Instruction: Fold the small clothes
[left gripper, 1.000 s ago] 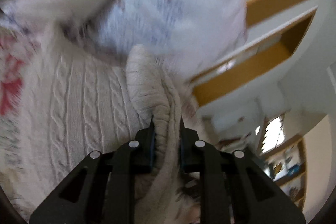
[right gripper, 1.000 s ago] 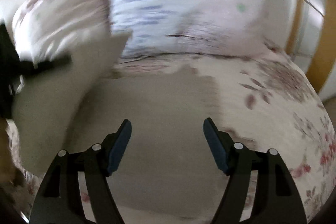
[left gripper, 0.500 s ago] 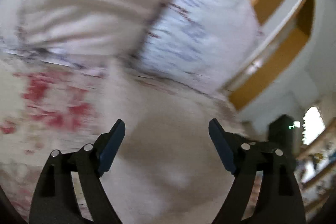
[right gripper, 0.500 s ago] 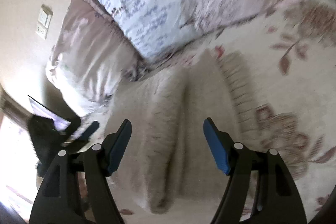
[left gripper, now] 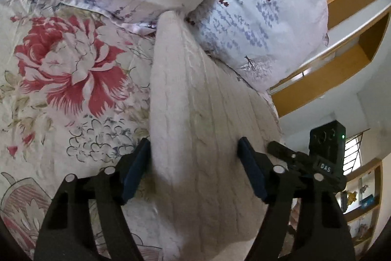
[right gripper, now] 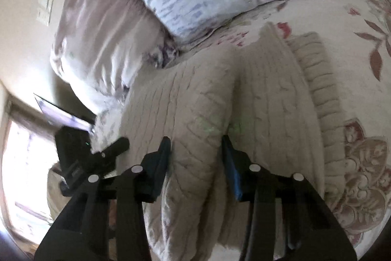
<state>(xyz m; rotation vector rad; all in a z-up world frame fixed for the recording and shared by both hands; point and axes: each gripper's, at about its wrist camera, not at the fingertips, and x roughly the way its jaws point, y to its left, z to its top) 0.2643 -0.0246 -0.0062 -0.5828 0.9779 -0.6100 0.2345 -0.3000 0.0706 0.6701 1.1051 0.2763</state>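
As seen: cream sweater (left gripper: 195, 119) lay on the bedspread (left gripper: 61, 94), pillows (left gripper: 264, 16) at twelve o'clock.
Left gripper (left gripper: 193, 163): spread, straddling a fold.
Right gripper (right gripper: 196, 158): part-closed around a ridge, grip uncertain.
Advice: pinch both layers evenly.

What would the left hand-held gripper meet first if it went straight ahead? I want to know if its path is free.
Not free, as far as I can judge: the left hand-held gripper already straddles a raised fold of the cream cable-knit sweater. Farther on lies the blue-print pillow.
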